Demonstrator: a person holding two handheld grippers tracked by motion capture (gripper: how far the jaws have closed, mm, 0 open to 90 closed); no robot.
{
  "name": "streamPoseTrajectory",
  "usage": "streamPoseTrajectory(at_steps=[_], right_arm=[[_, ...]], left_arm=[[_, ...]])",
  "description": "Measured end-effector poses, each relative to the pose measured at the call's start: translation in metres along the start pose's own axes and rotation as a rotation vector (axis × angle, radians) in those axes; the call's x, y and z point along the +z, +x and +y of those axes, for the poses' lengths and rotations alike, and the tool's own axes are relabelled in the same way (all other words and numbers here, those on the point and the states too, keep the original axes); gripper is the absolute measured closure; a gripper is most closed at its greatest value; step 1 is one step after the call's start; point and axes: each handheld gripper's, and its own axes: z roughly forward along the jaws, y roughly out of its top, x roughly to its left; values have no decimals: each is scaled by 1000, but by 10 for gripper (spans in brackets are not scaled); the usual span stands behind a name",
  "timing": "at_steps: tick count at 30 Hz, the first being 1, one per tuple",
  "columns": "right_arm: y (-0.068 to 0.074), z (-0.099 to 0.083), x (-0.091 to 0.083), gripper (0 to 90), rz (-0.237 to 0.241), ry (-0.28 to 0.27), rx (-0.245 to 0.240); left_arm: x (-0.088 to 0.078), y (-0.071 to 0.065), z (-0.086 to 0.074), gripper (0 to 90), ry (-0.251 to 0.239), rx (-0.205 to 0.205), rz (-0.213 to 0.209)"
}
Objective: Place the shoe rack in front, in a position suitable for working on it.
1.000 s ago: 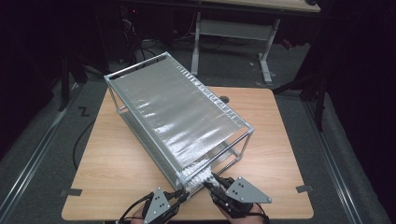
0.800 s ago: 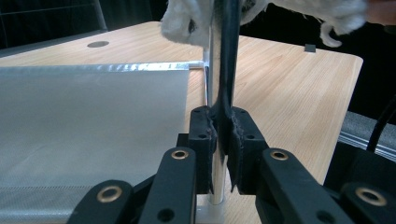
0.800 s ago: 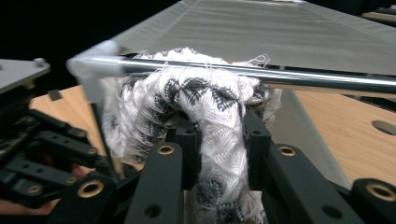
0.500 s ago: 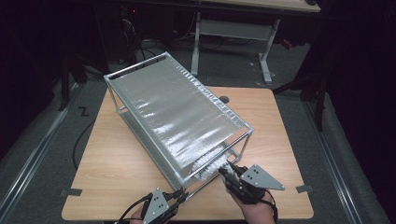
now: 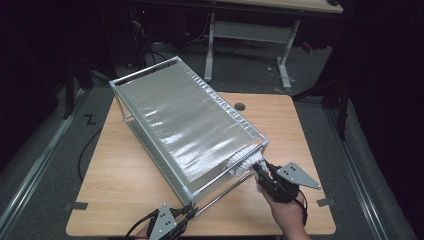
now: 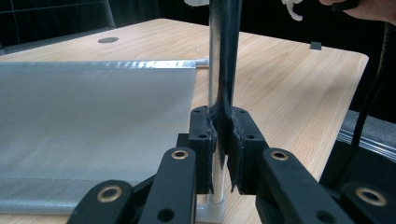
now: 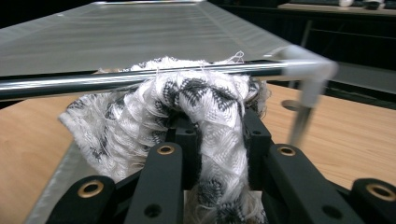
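A metal-framed rack [image 5: 190, 115] with grey mesh panels lies slanted across the wooden table [image 5: 125, 185]. My left gripper [image 5: 187, 211] is at the rack's near corner. In the left gripper view, my left gripper [image 6: 224, 154] is shut on an upright frame post [image 6: 224, 70], beside the mesh panel [image 6: 93, 126]. At the rack's near right end, my right gripper [image 5: 260, 172] is shut on a white cloth with a black pattern [image 5: 245, 160]. The cloth [image 7: 205, 98] bunches between the jaws of my right gripper [image 7: 219, 140], right under the top rail [image 7: 140, 77].
A white corner joint [image 7: 308, 65] caps the rail at the right. The table has a cable hole [image 5: 240, 106] near its far edge and tape marks [image 5: 76, 205] on its near corners. A desk with white legs [image 5: 280, 45] stands behind.
My right gripper has slid to the right along the rack's near end, taking the cloth with it. The left gripper has stayed on the post.
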Motion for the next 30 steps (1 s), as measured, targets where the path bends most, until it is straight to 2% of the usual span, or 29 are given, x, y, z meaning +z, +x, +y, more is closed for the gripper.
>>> streamPoseTrajectory(at_steps=[5,7,25,30], right_arm=[[-17,-1,1,747,-65,-3,23],[-23,-3,2,748,-69,5,48],[-21,-5,2,744,-77,13,17],[-24,-10,6,741,-84,41,11]], left_arm=[[-1,0,-1,806,1,2,2],[-1,-1,0,807,-1,1,2],[0,0,0,805,-1,8,-10],[1,0,0,805,-3,10,-13]])
